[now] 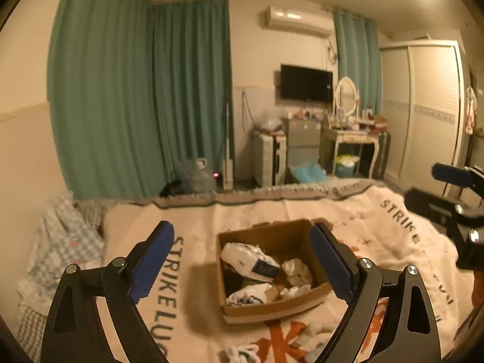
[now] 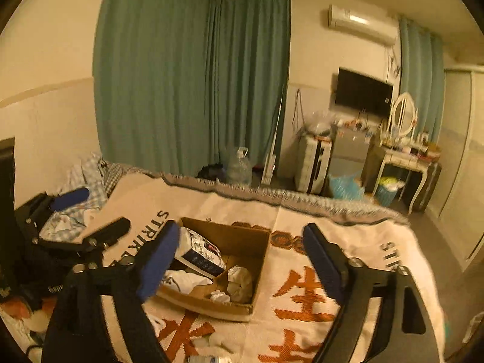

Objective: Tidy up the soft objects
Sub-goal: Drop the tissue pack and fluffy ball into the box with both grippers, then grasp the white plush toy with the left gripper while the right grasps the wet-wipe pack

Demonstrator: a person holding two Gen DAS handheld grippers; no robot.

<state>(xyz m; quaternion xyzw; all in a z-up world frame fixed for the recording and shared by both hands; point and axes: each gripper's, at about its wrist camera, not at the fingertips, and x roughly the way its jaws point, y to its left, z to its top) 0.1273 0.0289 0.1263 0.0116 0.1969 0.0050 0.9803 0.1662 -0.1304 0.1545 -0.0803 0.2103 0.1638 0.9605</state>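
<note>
Socks [image 1: 242, 351] and a few loose white scraps lie on the blanket [image 1: 193, 211] just in front of the cardboard box [image 1: 272, 307], unsorted; left gripper [image 1: 242, 263] and right gripper [image 2: 239, 264] both gape wide, empty, above it; inside, several soft white bundles [image 1: 298, 270] already sit, so I'd judge it's well underway.

A box [image 1: 273, 273] sat at centre frame on the blanket [image 1: 329, 211], which covered the bed. Inside it, a pouch [image 1: 251, 261] lay at the upper left, rags [image 1: 298, 272] at the right, a cloth [image 1: 248, 295] at the lower left. The left gripper [image 1: 242, 260] hung over the box, jaws wide either side of it. The right gripper [image 1: 447, 193] stood at the right edge of the frame. Bedding [image 1: 60, 242] was heaped at the left edge. Behind the bed, upper frame: curtains [image 1: 136, 96] left, a TV [image 1: 306, 82] centre above a desk [image 1: 352, 139], a wardrobe [image 1: 423, 109] right.
</note>
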